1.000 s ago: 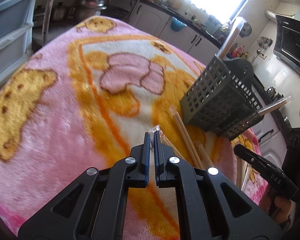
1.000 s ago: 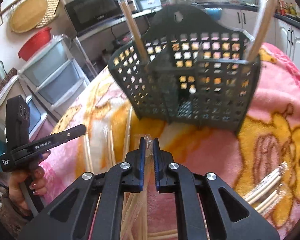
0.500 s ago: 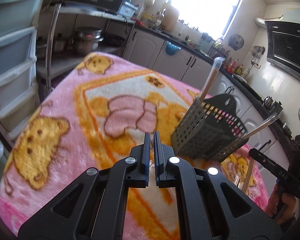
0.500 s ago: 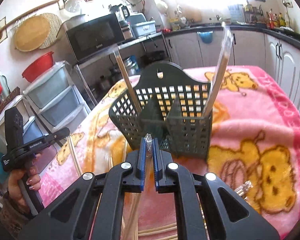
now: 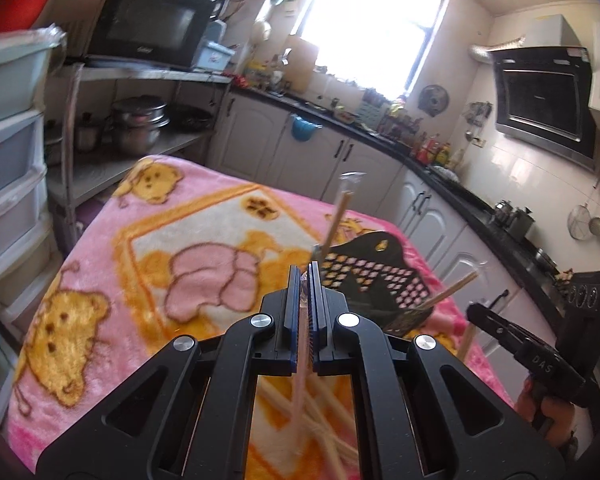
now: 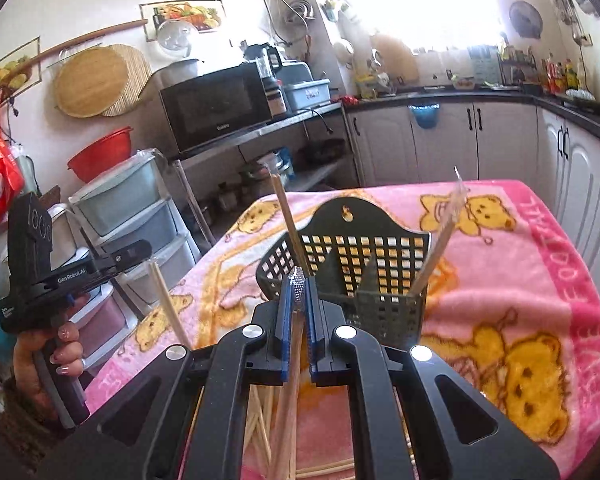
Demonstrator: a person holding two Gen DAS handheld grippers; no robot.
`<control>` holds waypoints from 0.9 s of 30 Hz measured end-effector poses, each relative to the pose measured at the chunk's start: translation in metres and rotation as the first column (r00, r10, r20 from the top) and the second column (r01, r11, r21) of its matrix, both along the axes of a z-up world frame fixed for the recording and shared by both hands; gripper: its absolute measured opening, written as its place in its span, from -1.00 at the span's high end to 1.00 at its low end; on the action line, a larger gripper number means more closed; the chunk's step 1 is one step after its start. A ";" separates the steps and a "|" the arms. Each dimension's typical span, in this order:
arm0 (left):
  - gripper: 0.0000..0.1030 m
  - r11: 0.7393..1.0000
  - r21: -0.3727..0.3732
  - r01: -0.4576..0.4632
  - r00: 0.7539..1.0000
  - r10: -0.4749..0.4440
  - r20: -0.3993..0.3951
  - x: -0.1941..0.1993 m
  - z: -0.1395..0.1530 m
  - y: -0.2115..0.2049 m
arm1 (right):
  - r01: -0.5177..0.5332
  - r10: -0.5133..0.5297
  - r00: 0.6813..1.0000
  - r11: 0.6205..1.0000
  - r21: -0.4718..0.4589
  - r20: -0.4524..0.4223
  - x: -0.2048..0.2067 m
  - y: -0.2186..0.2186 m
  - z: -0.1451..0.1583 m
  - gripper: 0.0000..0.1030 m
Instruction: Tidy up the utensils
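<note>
A dark perforated utensil holder (image 5: 363, 280) (image 6: 363, 256) stands on the pink blanket, with two plastic-wrapped chopstick pairs (image 6: 288, 220) (image 6: 439, 240) leaning out of it. My left gripper (image 5: 304, 276) is shut on another wrapped chopstick pair (image 5: 300, 392), which hangs down between the fingers, above the blanket and short of the holder. My right gripper (image 6: 298, 284) is shut on a wrapped pair (image 6: 288, 400) too, its crimped wrapper tip poking up between the pads. Each gripper shows in the other view, off to the side of the holder.
Several loose wrapped chopsticks (image 6: 260, 420) (image 5: 327, 420) lie on the blanket below both grippers. Plastic drawers (image 6: 132, 216) and a shelf with a microwave (image 6: 216, 108) stand past the table's left edge. Cabinets (image 5: 307, 152) run along the far side and right.
Both grippers have risen from the blanket, each lifting its wrapped chopsticks clear of the pile. The holder now sits lower and farther off in both views.
</note>
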State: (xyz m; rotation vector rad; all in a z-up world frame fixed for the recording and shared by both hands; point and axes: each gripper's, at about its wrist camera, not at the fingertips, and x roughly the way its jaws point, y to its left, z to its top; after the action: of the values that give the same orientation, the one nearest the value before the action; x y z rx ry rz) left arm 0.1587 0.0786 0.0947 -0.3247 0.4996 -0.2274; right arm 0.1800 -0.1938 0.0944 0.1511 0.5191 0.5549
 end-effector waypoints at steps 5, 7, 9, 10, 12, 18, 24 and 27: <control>0.97 0.998 0.017 0.052 0.998 -0.053 0.036 -0.001 0.016 -0.023 | 0.014 -0.014 0.999 1.000 0.005 0.038 -0.004 -0.004 0.013 0.87; 0.97 0.997 0.018 0.071 0.996 -0.072 0.047 -0.002 0.021 -0.031 | 0.022 -0.022 0.998 1.000 0.008 0.055 -0.006 -0.008 0.017 0.87; 0.97 0.996 0.022 0.087 0.995 -0.088 0.056 -0.002 0.025 -0.036 | 0.033 -0.034 0.997 0.999 0.009 0.069 -0.007 -0.011 0.020 0.87; 0.97 0.996 0.023 0.092 0.994 -0.093 0.062 -0.001 0.028 -0.040 | 0.038 -0.039 0.996 0.999 0.010 0.077 -0.008 -0.014 0.022 0.87; 0.97 0.994 0.025 0.104 0.992 -0.105 0.069 -0.001 0.031 -0.044 | 0.054 -0.055 0.994 0.999 0.009 0.091 -0.010 -0.019 0.024 0.87; 0.97 0.989 0.027 0.146 0.985 -0.147 0.086 0.001 0.041 -0.062 | 0.087 -0.089 0.990 0.996 0.026 0.113 -0.013 -0.034 0.029 0.87; 0.97 0.981 0.038 0.189 0.976 -0.192 0.101 0.005 0.048 -0.081 | 0.095 -0.098 0.986 0.995 0.033 0.132 -0.015 -0.038 0.035 0.87; 0.97 0.977 0.040 0.207 0.972 -0.210 0.108 0.007 0.052 -0.091 | 0.092 -0.096 0.985 0.995 0.035 0.143 -0.015 -0.037 0.039 0.87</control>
State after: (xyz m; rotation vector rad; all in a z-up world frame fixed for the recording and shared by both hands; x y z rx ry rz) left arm 0.1657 -0.0126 0.1471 -0.2293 0.4256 -0.4403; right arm 0.1652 -0.2307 0.1339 0.1599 0.3615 0.4765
